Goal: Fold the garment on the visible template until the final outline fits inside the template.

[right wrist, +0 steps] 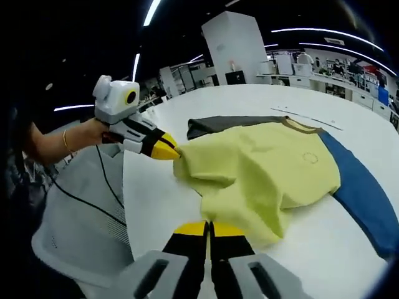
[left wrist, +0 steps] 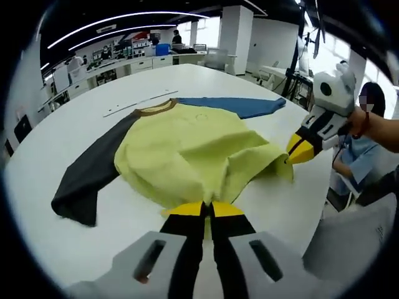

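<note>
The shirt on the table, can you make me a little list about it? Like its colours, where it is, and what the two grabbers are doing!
thing: shirt
body colour: yellow
sleeves: one dark grey, one blue
collar: brown
lies on: white table
shape: bottom edge lifted and wrinkled
left gripper: shut on the shirt's bottom edge
right gripper: shut on the shirt's bottom edge
fold: not finished yet
</note>
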Demonstrator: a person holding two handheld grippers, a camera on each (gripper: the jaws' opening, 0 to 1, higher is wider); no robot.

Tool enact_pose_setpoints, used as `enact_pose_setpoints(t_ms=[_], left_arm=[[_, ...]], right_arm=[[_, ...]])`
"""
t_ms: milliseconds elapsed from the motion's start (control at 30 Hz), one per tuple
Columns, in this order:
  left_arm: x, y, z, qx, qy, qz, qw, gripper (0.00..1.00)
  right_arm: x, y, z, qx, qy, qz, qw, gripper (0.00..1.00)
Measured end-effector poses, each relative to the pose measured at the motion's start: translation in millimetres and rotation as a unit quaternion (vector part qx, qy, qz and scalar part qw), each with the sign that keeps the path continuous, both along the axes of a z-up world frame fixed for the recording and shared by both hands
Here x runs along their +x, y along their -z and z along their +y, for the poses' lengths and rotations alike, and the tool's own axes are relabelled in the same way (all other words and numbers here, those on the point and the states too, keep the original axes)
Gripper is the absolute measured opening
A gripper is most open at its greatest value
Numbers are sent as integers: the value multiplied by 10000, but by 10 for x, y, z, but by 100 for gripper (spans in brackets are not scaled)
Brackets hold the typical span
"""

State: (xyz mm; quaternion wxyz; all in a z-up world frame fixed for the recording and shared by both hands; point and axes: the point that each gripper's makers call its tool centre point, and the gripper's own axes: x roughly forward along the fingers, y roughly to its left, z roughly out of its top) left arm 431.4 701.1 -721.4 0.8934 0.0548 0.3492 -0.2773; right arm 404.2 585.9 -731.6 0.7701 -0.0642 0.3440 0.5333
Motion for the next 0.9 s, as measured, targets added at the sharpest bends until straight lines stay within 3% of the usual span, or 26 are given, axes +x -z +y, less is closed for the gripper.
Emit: enact_pose_setpoints(t_ms=[133,200,700,900], left_arm=[[59,63,-101,-306,-75,164,9994,1],[80,90,-137,-342,-77,184,9992,1],[70,370,-284,-207,1,289,9994,1],[53,378,-296,-189,-6,159,9997,3]], right_arm=[[-27,88,80,-67,-38,103,9999,0],[-30,163,72,-296,-86,32,9995,0],[-75,436,10,-769,65,110,9970,0],[-65,416,24,-646,243,209,9974,0]])
